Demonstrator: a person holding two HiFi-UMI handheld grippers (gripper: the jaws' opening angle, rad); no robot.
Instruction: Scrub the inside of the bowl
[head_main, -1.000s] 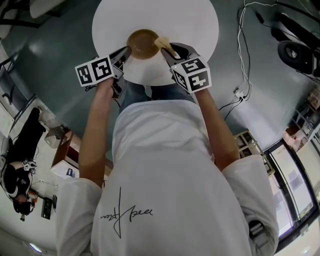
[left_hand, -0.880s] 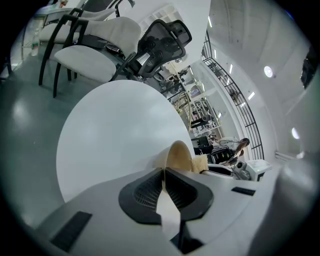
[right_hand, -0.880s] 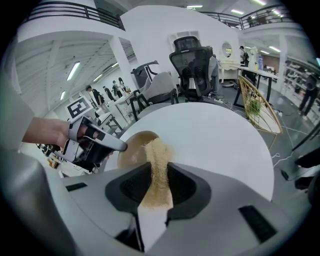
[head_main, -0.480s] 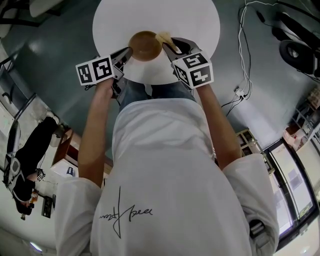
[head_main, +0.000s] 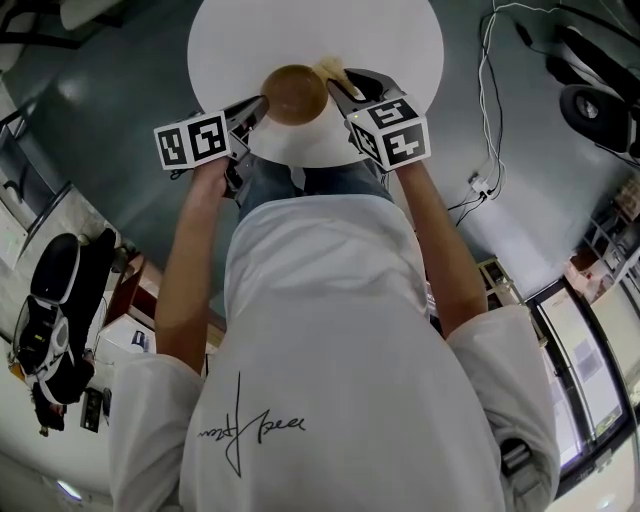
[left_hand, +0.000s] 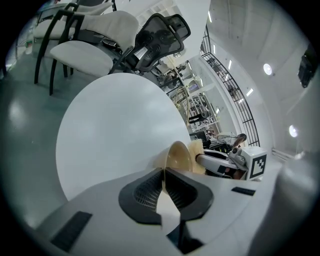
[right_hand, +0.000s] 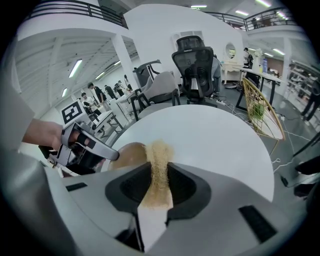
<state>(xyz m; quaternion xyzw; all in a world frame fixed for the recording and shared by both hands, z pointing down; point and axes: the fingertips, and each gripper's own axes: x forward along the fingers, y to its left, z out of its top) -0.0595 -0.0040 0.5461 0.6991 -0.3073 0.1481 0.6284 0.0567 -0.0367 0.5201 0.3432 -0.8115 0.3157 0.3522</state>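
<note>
The left gripper (head_main: 257, 104) is clamping the wooden bowl's (head_main: 293, 95) rim on the white round table (head_main: 400, 40). The right gripper (head_main: 341, 86) is pinching a tan loofah scrubber (head_main: 330, 70), which is sliding outward to the bowl's far-right edge.

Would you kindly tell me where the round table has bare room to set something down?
The table is bare beyond the bowl to its far rim, and at both sides. The near edge is crowded: left gripper clamping the bowl, right gripper holding the scrub pad.
</note>
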